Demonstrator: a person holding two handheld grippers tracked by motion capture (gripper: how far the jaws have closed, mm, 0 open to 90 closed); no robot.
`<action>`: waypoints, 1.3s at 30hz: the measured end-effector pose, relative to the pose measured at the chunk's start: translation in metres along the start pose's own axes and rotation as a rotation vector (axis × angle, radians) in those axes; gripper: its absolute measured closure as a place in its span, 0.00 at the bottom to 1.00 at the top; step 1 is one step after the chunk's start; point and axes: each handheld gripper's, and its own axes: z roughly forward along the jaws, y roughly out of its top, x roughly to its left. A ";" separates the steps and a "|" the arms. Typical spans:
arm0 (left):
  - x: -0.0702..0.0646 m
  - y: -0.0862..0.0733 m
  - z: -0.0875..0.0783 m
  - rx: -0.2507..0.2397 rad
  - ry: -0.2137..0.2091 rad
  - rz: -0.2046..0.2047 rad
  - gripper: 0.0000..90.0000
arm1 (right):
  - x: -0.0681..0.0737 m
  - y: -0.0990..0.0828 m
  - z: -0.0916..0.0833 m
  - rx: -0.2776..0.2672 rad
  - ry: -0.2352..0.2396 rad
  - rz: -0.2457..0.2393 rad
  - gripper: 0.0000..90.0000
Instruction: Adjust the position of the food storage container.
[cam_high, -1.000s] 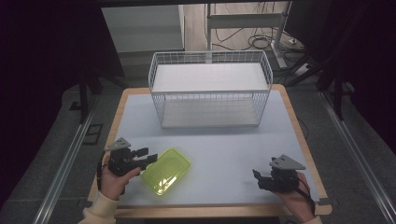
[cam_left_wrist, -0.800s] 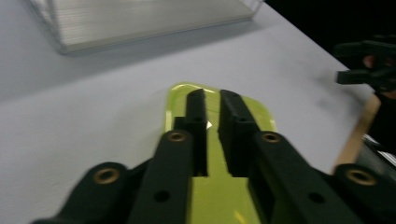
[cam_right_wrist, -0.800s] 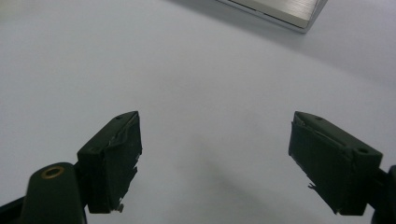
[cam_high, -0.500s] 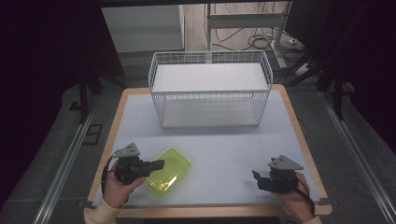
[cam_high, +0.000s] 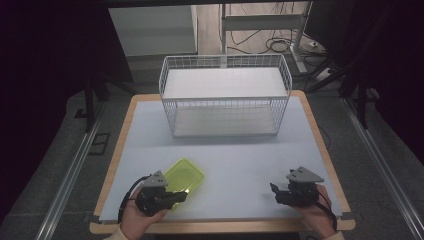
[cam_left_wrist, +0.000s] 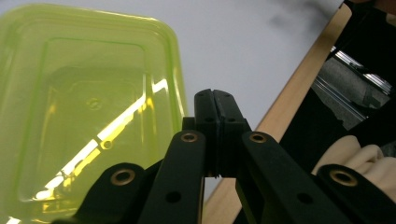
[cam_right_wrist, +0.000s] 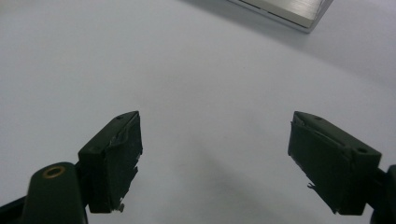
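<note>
High view: the green lid is met at its near edge by the left tool, pressed together; the right tool is held apart. A nudge toward the basket is likely required.

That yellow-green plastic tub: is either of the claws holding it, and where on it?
The left gripper has its jaws shut at the tub's rim at a corner; whether the thin edge is pinched cannot be told. The right gripper is open, holding nothing.

Wire basket at the table's far middle, plastic lid flat on the near-left surface, left gripper at the lid's near edge (jaws together), right gripper near-right, well apart from both.
</note>
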 end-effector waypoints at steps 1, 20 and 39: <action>-0.002 -0.001 0.001 0.004 -0.004 0.000 0.99 | 0.000 0.000 0.000 0.004 0.003 -0.001 0.20; -0.010 -0.017 0.008 0.091 0.047 0.032 1.00 | 0.000 0.000 0.000 0.001 -0.003 -0.006 0.21; -0.001 -0.028 -0.001 0.116 0.120 0.027 1.00 | -0.001 0.000 0.000 0.003 -0.009 -0.004 0.21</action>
